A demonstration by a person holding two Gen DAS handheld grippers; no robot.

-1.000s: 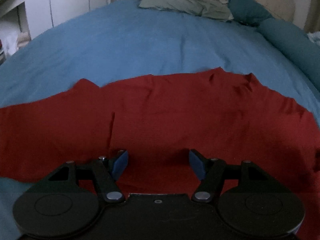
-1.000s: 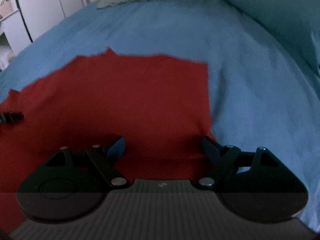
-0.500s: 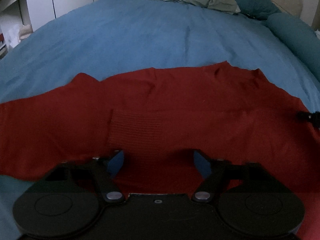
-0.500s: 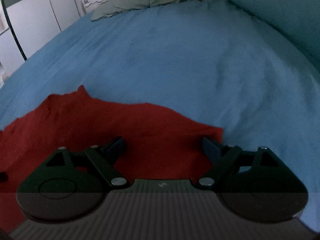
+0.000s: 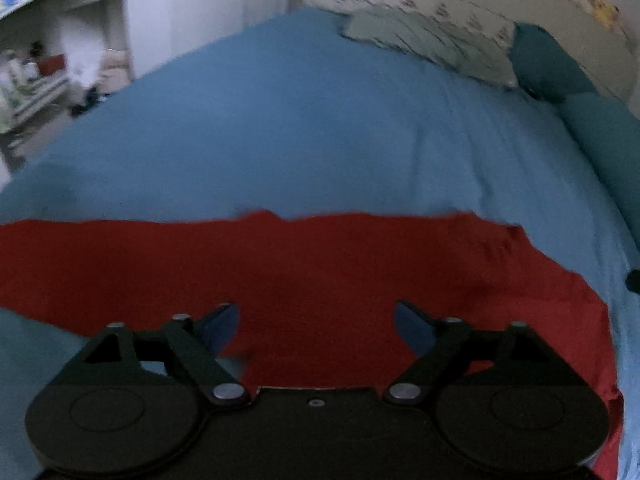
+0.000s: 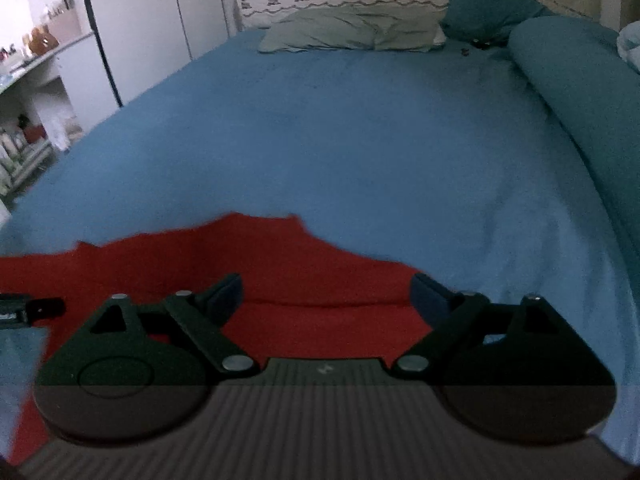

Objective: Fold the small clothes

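A red garment (image 5: 320,264) lies flat on the blue bed sheet (image 5: 320,140). My left gripper (image 5: 316,328) is open just above the garment's near edge, blue pads wide apart, nothing between them. In the right wrist view the same red garment (image 6: 256,264) fills the lower left. My right gripper (image 6: 326,294) is open over its near right part, close to a fold line. The tip of the left gripper (image 6: 28,308) shows at the far left edge of that view.
A grey-green pillow (image 6: 352,32) and dark teal pillows (image 6: 484,4) lie at the head of the bed. A rolled teal blanket (image 6: 580,80) runs along the right side. White cabinets and shelves (image 6: 140,28) stand left of the bed.
Both grippers have pulled back toward the garment's near edge and tilted up. Less red cloth and more of the bed and room show. Both stay open.
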